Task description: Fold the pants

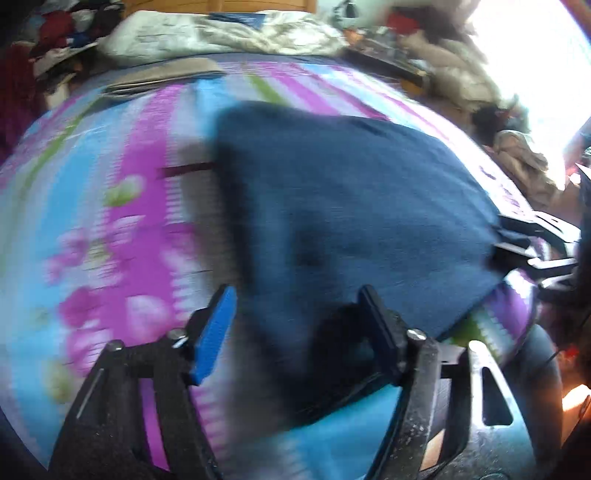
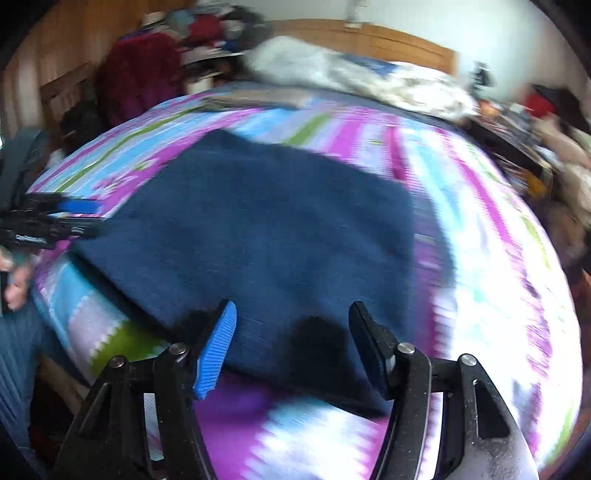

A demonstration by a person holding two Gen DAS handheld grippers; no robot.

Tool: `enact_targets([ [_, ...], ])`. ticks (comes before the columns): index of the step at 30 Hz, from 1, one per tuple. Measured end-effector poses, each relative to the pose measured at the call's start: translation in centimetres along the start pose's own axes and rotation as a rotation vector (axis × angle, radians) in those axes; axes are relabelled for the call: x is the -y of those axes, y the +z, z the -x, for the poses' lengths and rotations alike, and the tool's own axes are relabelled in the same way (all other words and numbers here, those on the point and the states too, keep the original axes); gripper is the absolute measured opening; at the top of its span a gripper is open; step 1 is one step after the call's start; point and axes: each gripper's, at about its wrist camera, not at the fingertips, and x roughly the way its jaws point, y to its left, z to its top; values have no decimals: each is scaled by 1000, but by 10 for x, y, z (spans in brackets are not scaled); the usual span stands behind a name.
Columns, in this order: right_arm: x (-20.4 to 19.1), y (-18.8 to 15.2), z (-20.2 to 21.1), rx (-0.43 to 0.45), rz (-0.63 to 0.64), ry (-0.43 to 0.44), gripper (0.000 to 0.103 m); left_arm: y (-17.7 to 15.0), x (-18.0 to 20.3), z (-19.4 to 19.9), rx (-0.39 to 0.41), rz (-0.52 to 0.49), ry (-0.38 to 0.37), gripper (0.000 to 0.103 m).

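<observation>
No writing legible; both views blurred. I see the navy pants [image 2: 266, 236] lying folded flat on a striped purple-blue floral bedspread [image 1: 110, 206]. My left gripper [image 1: 295, 317] and right gripper [image 2: 291, 332] hover over its near edge, jaws apart, empty. Rumpled quilt [image 1: 221, 33] by wooden headboard [image 2: 388, 44]; clothes pile [image 2: 207, 29] beyond.

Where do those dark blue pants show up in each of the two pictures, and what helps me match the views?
Left wrist view: the dark blue fabric pants fill the centre and right, lying on the bed.
Right wrist view: the pants spread across the centre, reaching down between the open gripper's fingers.
Shared landmark: the purple, blue and white striped floral bedspread beneath them.
</observation>
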Motion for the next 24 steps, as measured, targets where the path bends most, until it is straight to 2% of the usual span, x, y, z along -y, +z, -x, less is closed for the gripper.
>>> enact_targets([
  [2, 16, 7, 14, 45, -70, -31, 67, 2, -9, 15, 3, 3, 85, 73],
  [3, 19, 20, 14, 77, -108, -59, 72, 9, -9, 19, 29, -5, 116, 73],
  [4, 18, 31, 11, 85, -139, -96, 84, 19, -3, 21, 58, -2, 129, 77],
  [5, 17, 40, 7, 80, -172, -121, 90, 21, 3, 22, 79, 10, 125, 81],
  [7, 10, 66, -14, 58, -225, -112, 94, 43, 22, 10, 93, 49, 120, 99],
  [9, 3, 79, -36, -12, -240, -153, 94, 61, 41, -17, 50, 77, 156, 100],
  [14, 0, 83, -85, -130, -266, -214, 94, 48, 48, -60, -67, 109, 250, 100],
  [17, -5, 69, -108, -192, -234, -222, 99, 45, 37, -65, -76, 155, 238, 103],
  [19, -7, 67, -109, -185, -225, -245, 103, 44, 33, -67, -96, 170, 226, 103],
  [24, -4, 72, -114, -287, -262, -219, 103, 42, 30, -65, -106, 194, 199, 103],
])
